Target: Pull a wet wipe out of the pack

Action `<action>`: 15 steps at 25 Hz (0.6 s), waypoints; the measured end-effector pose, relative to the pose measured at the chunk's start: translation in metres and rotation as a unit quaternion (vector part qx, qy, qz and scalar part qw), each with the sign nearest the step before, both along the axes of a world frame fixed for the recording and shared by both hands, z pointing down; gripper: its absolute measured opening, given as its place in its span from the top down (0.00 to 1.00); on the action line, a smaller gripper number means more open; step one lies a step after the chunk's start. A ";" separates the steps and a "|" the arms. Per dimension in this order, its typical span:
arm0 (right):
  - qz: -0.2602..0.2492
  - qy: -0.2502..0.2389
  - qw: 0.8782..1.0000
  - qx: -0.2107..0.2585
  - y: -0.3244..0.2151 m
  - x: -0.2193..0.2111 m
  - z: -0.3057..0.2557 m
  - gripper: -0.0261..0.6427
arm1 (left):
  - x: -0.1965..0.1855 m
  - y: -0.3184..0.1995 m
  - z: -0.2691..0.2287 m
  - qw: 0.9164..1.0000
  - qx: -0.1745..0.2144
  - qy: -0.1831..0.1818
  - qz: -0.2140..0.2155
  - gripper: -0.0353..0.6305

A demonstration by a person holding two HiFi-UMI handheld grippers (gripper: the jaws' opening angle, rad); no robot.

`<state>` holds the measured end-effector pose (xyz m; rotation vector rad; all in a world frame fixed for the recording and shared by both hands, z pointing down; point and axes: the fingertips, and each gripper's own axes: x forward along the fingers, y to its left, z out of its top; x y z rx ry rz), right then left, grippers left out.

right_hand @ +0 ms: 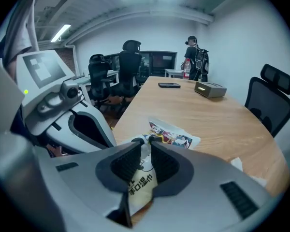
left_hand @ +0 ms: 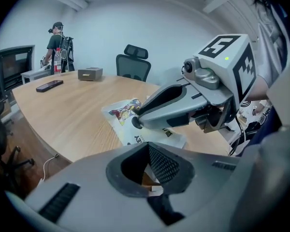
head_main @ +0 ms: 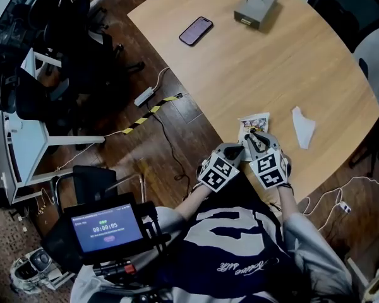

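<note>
The wet wipe pack (head_main: 252, 127), white with a cartoon print, lies flat near the table's front edge. My right gripper (head_main: 258, 137) is down on its middle. In the right gripper view the jaws (right_hand: 145, 142) are pinched on white material on the pack's (right_hand: 176, 135) top; flap or wipe, I cannot tell. My left gripper (head_main: 238, 149) is at the pack's near end, at the table edge. In the left gripper view its jaws (left_hand: 147, 147) meet at the tips, and a bit of the white pack (left_hand: 128, 112) shows in the hollow behind them.
A loose white wipe (head_main: 302, 128) lies right of the pack. A phone (head_main: 196, 30) and a grey box (head_main: 256, 6) sit at the far side of the round wooden table (head_main: 271, 62). Office chairs (left_hand: 134, 64) and a person (right_hand: 195, 62) are beyond it.
</note>
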<state>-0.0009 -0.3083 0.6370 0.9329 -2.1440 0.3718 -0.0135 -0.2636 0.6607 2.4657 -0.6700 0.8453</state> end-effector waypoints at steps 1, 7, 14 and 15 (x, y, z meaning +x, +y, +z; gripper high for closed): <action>-0.012 0.009 1.000 -0.001 0.002 0.000 0.002 0.88 | 0.000 0.002 0.000 1.000 -0.001 0.002 -0.002 0.94; -0.065 0.050 0.997 -0.013 0.012 -0.005 0.013 0.89 | 0.000 0.009 -0.003 1.000 -0.008 0.015 -0.008 0.94; 0.013 -0.019 0.999 -0.045 0.005 -0.005 0.017 0.94 | -0.001 0.000 -0.004 0.998 -0.019 0.039 -0.040 0.94; 0.021 -0.031 0.998 -0.052 0.004 -0.004 0.017 0.95 | -0.001 -0.001 -0.003 0.998 -0.023 0.040 -0.043 0.94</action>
